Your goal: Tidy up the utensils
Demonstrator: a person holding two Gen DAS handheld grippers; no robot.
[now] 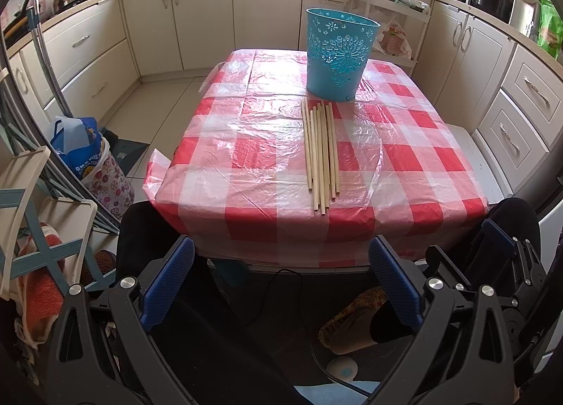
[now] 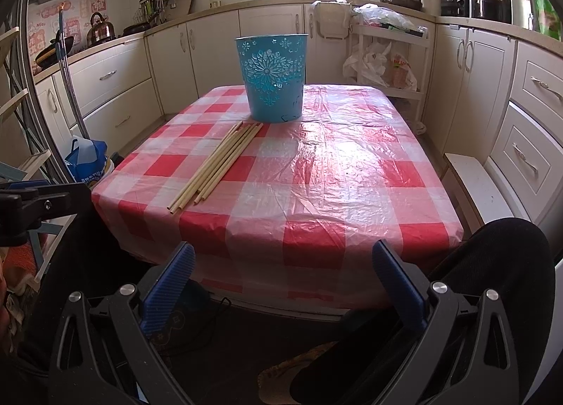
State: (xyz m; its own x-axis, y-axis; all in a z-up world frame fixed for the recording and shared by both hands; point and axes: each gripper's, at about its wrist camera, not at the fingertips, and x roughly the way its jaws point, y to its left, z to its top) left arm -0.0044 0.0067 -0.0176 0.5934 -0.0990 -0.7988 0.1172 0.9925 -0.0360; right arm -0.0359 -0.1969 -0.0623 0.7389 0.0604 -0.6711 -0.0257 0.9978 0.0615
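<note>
**Nothing sorted yet: sticks on the table, bucket waiting**

By the look of it the task has not begun. All the sticks (image 1: 321, 155) lie in one loose bundle on the table (image 1: 404, 172), and none can be seen standing in the bucket (image 1: 337, 55), though its inside is hidden from both views. What is left, I judge, is the whole job: lift the sticks and put them in the bucket.

The left gripper (image 1: 281, 285) is held low, short of the table's near edge, with its jaws wide apart and nothing between them. The right gripper (image 2: 283, 287) is likewise back from the near edge, jaws wide and empty. Both are well apart from the sticks.

The sticks are pale, thin and long, like bamboo chopsticks or skewers; which they are I cannot tell. They lie side by side, nearly parallel, their near ends uneven, some reaching closer to the table's near edge than others. Their far ends stop just beside the foot of the bucket; whether they touch it is unclear. From the right wrist view the bundle (image 2: 218, 162) sits left of centre and runs slantwise toward the bucket (image 2: 272, 77).

The bucket is blue, upright, with a cut-out flower pattern in its wall, standing toward the far side of the table. The table wears a red and white check cloth under a glossy, wrinkled plastic sheet
</note>
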